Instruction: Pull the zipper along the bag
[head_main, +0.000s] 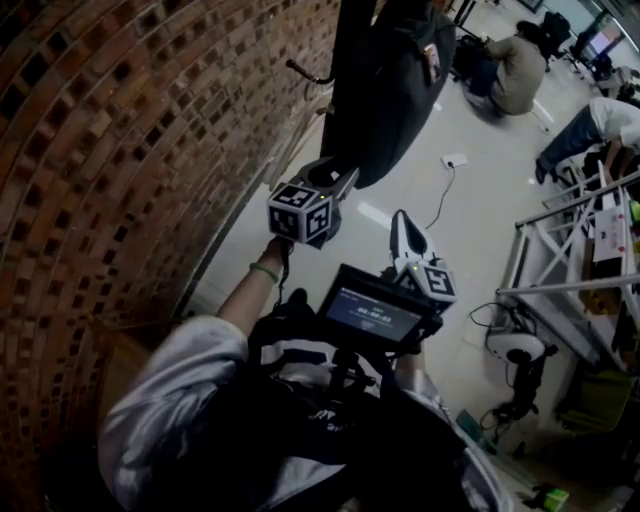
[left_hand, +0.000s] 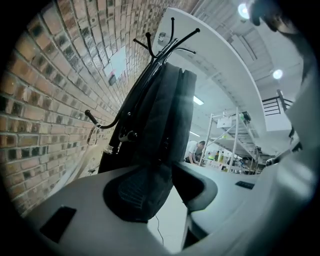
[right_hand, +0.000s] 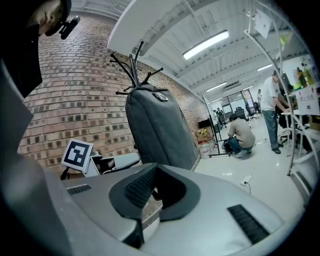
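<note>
A dark bag (head_main: 385, 90) hangs from a black coat stand (left_hand: 165, 40) next to the brick wall. In the left gripper view the bag (left_hand: 167, 110) fills the middle, straight ahead of the jaws. My left gripper (head_main: 335, 182) is held up at the bag's lower end, open, with nothing between its pads. The right gripper (head_main: 405, 235) hovers lower and to the right, a short way from the bag, shut and empty. From the right gripper view the bag (right_hand: 157, 130) hangs upright beyond the closed jaws, with the left gripper's marker cube (right_hand: 77, 154) at its left. I cannot make out a zipper pull.
The brick wall (head_main: 120, 150) runs close along the left. A person (head_main: 515, 70) crouches on the pale floor behind the stand, and another bends over at the far right. A metal shelving frame (head_main: 580, 250) stands to the right, with a cable and socket (head_main: 452, 160) on the floor.
</note>
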